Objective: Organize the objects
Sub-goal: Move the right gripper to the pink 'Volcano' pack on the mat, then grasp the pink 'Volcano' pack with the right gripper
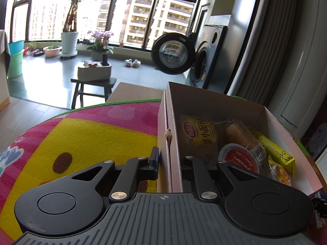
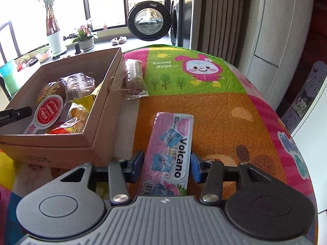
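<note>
An open cardboard box (image 1: 214, 102) holds several wrapped snacks, among them a red-lidded cup (image 1: 239, 157) and a yellow bread packet (image 1: 202, 132). My left gripper (image 1: 170, 159) straddles the box's left wall, one finger outside and one inside, shut on the wall. In the right wrist view the same box (image 2: 61, 143) stands at the left. My right gripper (image 2: 166, 164) has its blue pads (image 2: 137, 165) against both sides of a pink Volcano packet (image 2: 173, 138), which lies lengthwise over the orange part of the mat. A clear-wrapped brown snack (image 2: 133, 75) lies beside the box's far right corner.
A bright cartoon mat (image 2: 214, 106) covers the round table, whose edge curves off at right and far side. Beyond stand a washing machine with its door open (image 1: 173, 53), a dark stool with a white box (image 1: 94, 75), potted plants, grey curtains and a white appliance (image 2: 282, 20).
</note>
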